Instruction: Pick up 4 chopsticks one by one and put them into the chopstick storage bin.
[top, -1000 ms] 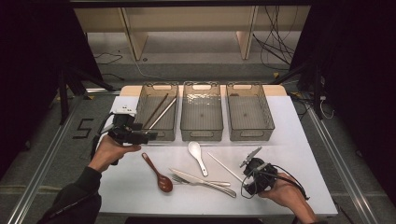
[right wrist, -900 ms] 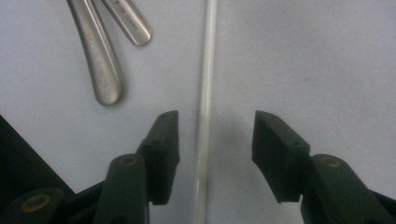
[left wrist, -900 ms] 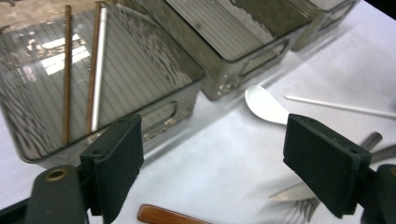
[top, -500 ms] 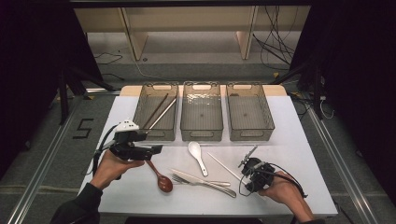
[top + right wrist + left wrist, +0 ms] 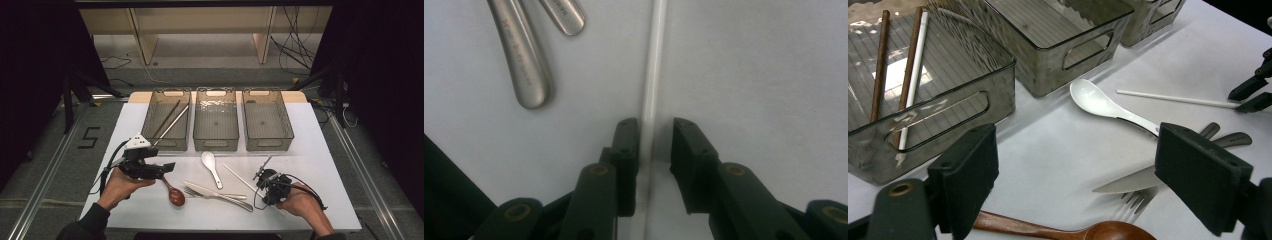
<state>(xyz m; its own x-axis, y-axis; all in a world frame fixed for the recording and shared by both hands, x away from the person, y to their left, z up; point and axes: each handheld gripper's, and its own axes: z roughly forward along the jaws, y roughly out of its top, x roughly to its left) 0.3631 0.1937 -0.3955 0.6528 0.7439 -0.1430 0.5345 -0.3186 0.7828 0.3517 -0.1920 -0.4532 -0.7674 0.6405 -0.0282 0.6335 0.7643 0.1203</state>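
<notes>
Slim white chopstick (image 5: 653, 75) flat on the white table (image 5: 764, 60); brown wooden spoon (image 5: 172, 191) nearby

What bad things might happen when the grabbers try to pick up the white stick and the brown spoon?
1. The right gripper has just been closing around the white chopstick, with a gap left on one side. The thin, round stick might roll or slip out.
2. The fork and knife handles lie close by, so a sideways nudge might knock them.
3. The left gripper hangs open above the wooden spoon, which lies near the fork's prongs; grabbing might catch both.
</notes>
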